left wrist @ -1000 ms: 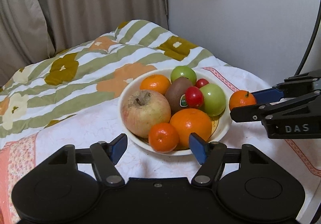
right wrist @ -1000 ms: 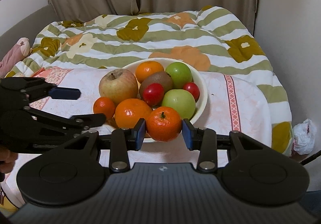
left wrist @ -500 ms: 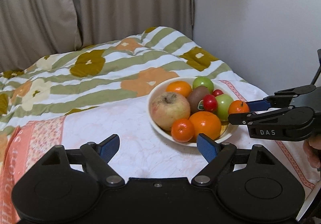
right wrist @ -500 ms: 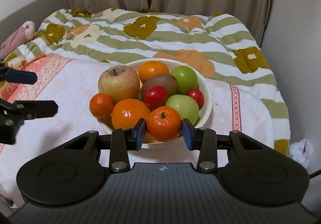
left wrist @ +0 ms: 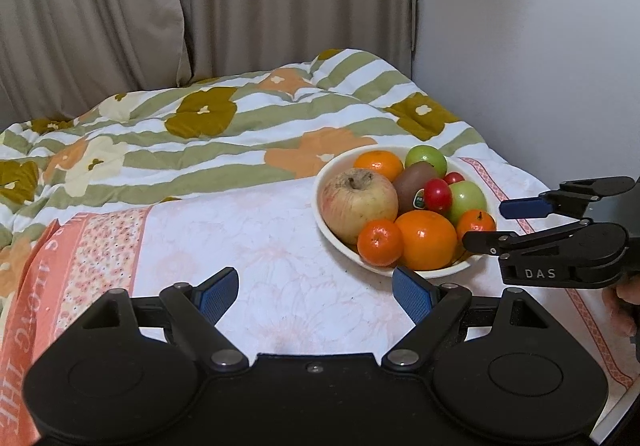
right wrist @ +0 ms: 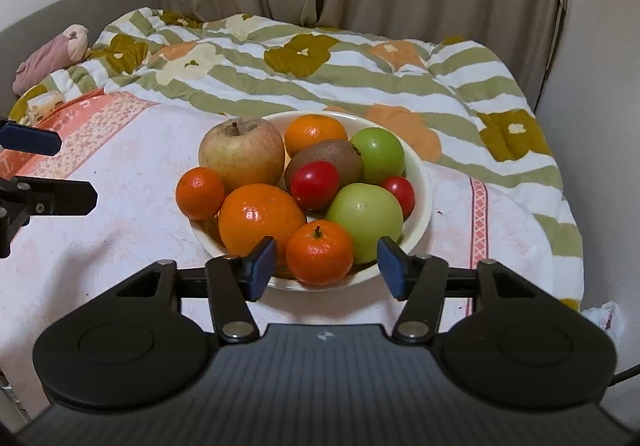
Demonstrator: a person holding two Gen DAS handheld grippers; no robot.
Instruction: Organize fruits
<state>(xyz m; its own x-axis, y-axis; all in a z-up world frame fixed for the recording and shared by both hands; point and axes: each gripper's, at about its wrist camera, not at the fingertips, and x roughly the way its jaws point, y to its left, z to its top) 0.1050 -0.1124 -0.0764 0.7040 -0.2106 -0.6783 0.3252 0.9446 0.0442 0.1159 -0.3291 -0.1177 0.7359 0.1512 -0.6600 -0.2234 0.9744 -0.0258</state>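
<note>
— Where's the fruit?

— All heaped in the bowl (right wrist: 420,182), which sits on the pink cloth (left wrist: 280,246) spread over the bed. A big apple (right wrist: 242,154) at the back left, an orange (right wrist: 260,218) in front of it, a kiwi (right wrist: 328,158) in the middle with a red tomato (right wrist: 315,185) resting against it.

— And the small mandarin?

— One mandarin (right wrist: 319,252) lies at the near rim of the bowl, touching the orange and a green apple (right wrist: 365,216).

— Is the right gripper holding it?

— No. The right gripper (right wrist: 326,266) has its jaws apart, one blue pad on each side of that mandarin, neither pressing it. From the other side the right gripper (left wrist: 508,224) sits just beside the bowl's rim.

— The left one?

— The left gripper (left wrist: 316,292) is wide apart too, with nothing between its pads, over bare cloth beside the bowl. From the right camera, only its fingertips (right wrist: 30,142) show at the left edge, well apart from the fruit.

— What's behind?

— A striped, flowered quilt (right wrist: 320,66) and beige curtains (left wrist: 240,6).
</note>
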